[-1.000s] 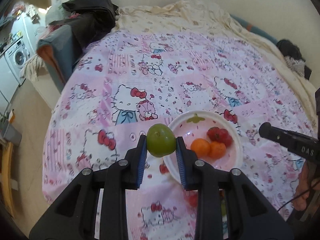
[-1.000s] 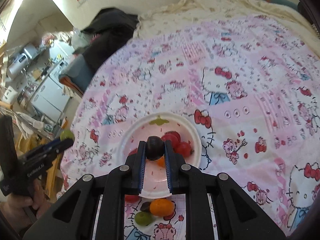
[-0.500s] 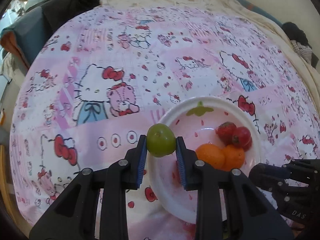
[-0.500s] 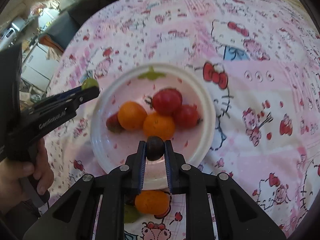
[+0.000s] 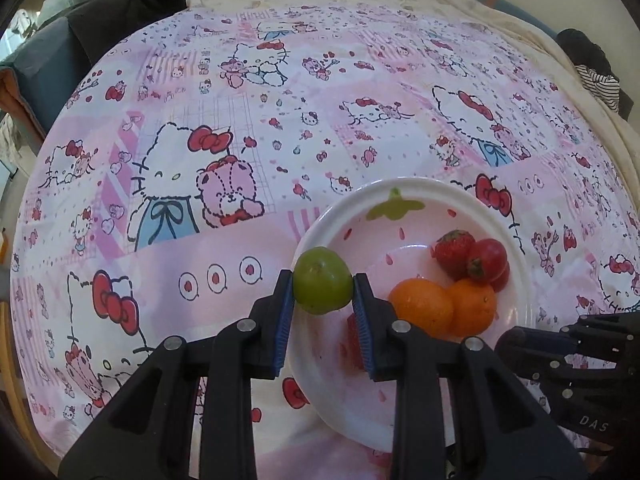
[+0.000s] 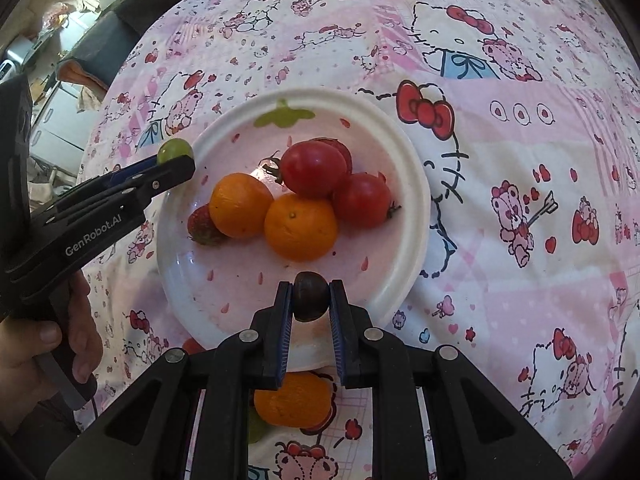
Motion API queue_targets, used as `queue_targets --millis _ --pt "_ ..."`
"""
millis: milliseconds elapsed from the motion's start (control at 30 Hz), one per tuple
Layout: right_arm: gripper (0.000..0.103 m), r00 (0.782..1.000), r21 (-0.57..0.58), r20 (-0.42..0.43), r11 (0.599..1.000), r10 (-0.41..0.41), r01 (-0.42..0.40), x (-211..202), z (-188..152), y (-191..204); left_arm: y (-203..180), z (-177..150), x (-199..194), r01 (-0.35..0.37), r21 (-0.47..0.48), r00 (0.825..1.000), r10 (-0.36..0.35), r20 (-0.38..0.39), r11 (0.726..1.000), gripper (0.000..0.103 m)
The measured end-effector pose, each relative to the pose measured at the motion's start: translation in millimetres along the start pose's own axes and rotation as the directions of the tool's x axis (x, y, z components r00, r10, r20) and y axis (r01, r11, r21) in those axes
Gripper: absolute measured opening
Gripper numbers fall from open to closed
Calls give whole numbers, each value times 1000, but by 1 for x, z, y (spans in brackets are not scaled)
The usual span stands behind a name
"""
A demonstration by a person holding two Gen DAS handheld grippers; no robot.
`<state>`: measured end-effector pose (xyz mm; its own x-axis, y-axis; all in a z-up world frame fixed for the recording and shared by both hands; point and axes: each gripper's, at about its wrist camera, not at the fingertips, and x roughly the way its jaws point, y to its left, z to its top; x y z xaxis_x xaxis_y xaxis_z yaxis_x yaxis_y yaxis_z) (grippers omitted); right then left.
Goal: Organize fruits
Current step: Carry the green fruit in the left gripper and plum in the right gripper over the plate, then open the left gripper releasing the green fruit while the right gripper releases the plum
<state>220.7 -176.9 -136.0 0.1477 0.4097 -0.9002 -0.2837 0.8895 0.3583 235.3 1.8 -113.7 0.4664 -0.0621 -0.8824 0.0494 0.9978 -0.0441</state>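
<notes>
Both claws grip fruit over the plate (image 6: 416, 200) rim: left claw (image 5: 323, 292) green, right claw (image 6: 311, 298) dark.

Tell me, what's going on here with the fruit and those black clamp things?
A person is sorting fruit with a hand-held gripper in each hand. The left gripper pinches a green fruit at the plate's rim; the right gripper holds a small dark fruit over its near edge. Two oranges, tomatoes and a strawberry already sit inside. Another orange waits on the bedspread.
</notes>
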Motion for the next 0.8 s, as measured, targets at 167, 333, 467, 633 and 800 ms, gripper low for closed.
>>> queue_targets --millis 167,333,467,633,800 --pt "22 1000 -8 0 1000 -5 5 1 1 1 0 0 -1 -12 6 1000 12 -1 1000 26" --pt "22 1000 -11 5 1000 -1 1 0 2 2 0 -1 -2 -12 5 1000 12 3 1000 42" --pt "23 1000 -23 2 1000 2 -2 0 3 5 0 1 -10 -40 -2 998 40 38 999 73" --pt "74 999 -37 43 999 -9 11 -6 4 9 2 2 -15 -25 -16 999 26 45 1000 75" --pt "74 998 -65 60 998 -15 19 -13 4 14 4 3 -24 -33 -25 997 34 64 999 75"
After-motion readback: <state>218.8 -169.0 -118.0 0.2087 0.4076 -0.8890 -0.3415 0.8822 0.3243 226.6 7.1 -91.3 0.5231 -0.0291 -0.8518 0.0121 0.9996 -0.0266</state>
